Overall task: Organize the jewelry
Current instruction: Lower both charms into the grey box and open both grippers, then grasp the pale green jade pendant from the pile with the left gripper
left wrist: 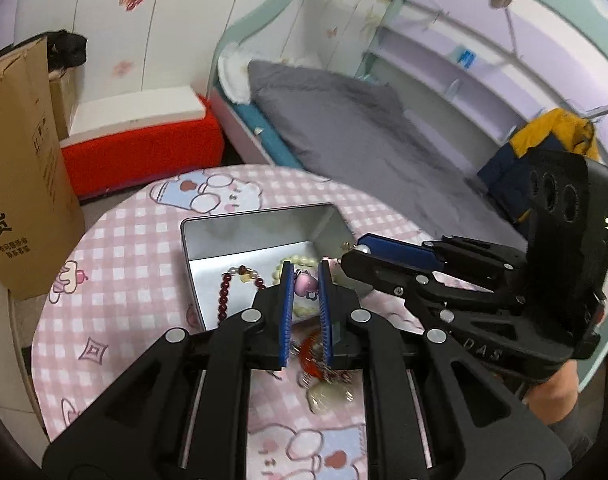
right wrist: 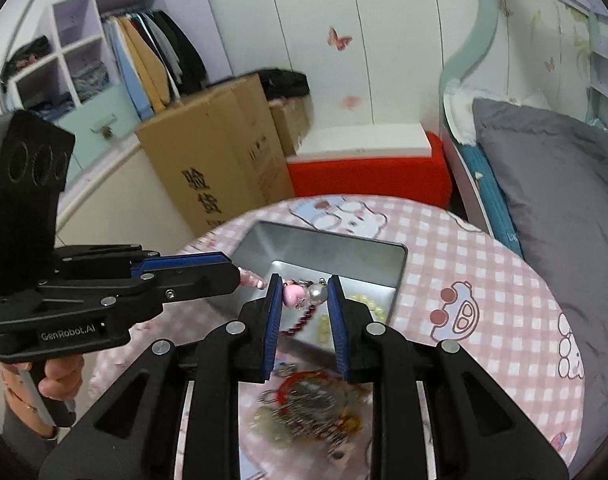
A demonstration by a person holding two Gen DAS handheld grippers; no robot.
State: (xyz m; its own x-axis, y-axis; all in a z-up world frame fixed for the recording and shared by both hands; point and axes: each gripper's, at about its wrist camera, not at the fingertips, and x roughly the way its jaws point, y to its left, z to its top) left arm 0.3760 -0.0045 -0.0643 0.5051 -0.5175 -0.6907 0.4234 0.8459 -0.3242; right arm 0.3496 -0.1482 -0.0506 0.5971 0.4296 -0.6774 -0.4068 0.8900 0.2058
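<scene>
Left wrist view: the left gripper (left wrist: 305, 280) hangs over the open rectangular metal tin (left wrist: 260, 220) on a round table covered in pink checked cartoon-print cloth (left wrist: 116, 264), its blue-padded jaws set a little apart. A small pink bead charm (left wrist: 306, 285) sits between the fingertips; whether the pads press on it cannot be told from this angle. In the tin, at 9 o'clock from the fingertips, lies a dark red bead bracelet (left wrist: 228, 288), and at 12 o'clock a pale yellow-green bead bracelet (left wrist: 300, 261). A loose pile of jewellery with a red-orange bangle (left wrist: 320, 364) lies on the cloth just outside the tin's near wall, below the jaws. The right gripper (left wrist: 350, 254) reaches in from 3 o'clock with its jaws nearly together, its tip at the tin's right rim, a white pearl (left wrist: 363, 249) showing at its end.

Right wrist view: the right gripper (right wrist: 304, 292) has its jaws parted, with the pink charm (right wrist: 292, 295) and the pearl (right wrist: 317, 294) side by side between the fingertips, above the tin (right wrist: 304, 240). The left gripper (right wrist: 240, 276) comes in from 9 o'clock, its tip meeting the pink charm's chain. The jewellery pile (right wrist: 304, 400) lies blurred at 6 o'clock. A brown cardboard box (right wrist: 216, 160) stands on the floor beyond the table.
</scene>
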